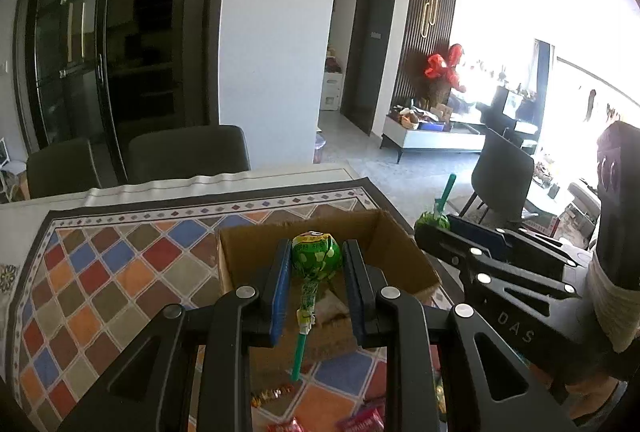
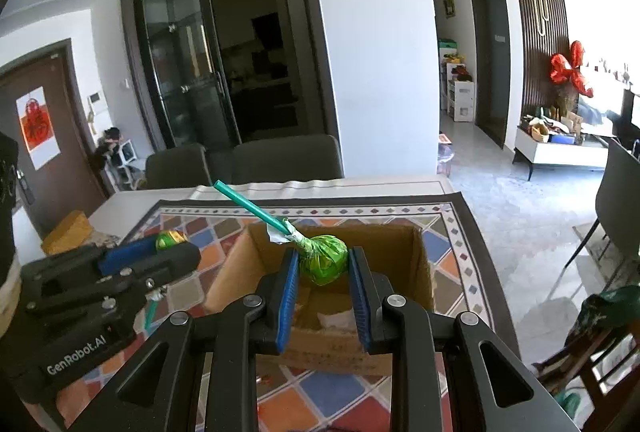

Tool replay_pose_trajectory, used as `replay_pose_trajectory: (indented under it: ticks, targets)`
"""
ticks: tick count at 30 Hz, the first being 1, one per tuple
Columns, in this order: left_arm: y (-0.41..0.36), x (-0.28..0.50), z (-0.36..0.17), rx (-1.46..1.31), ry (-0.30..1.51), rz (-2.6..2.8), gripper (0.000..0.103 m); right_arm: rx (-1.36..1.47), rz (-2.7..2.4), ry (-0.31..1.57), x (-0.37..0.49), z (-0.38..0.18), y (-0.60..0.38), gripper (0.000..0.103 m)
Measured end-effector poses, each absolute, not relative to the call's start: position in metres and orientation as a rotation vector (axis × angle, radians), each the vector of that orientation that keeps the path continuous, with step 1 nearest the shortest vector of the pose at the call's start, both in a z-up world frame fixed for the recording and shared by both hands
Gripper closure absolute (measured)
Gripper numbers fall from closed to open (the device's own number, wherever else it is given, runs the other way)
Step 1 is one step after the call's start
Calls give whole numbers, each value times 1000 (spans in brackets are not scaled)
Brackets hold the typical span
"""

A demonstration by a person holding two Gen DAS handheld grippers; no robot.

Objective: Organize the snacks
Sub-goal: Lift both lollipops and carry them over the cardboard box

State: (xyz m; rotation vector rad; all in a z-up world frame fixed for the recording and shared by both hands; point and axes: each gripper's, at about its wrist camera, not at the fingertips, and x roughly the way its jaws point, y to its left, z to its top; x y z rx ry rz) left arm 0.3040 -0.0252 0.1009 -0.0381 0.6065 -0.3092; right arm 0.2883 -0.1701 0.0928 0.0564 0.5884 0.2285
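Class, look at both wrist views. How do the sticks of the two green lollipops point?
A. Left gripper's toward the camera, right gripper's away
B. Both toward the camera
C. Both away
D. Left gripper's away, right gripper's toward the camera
A: the left hand-held gripper holds its lollipop stick-down toward the camera, while the right hand-held gripper holds its lollipop with the stick angled away over the cardboard box.

"DAS" in pale letters on black body of right gripper [image 1: 430, 228], seen from left wrist view. "GenRobot.AI" in white on black body of left gripper [image 2: 172, 246], right wrist view. Print on lollipop wrapper [image 1: 316, 258] unreadable.
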Motion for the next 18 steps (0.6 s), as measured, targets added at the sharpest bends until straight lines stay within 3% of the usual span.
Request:
replay_pose_trajectory:
  ticks: [18]
  targets:
    - [-36,392,49,-85,766,-356,77,43,175,741,351,50,-175,77]
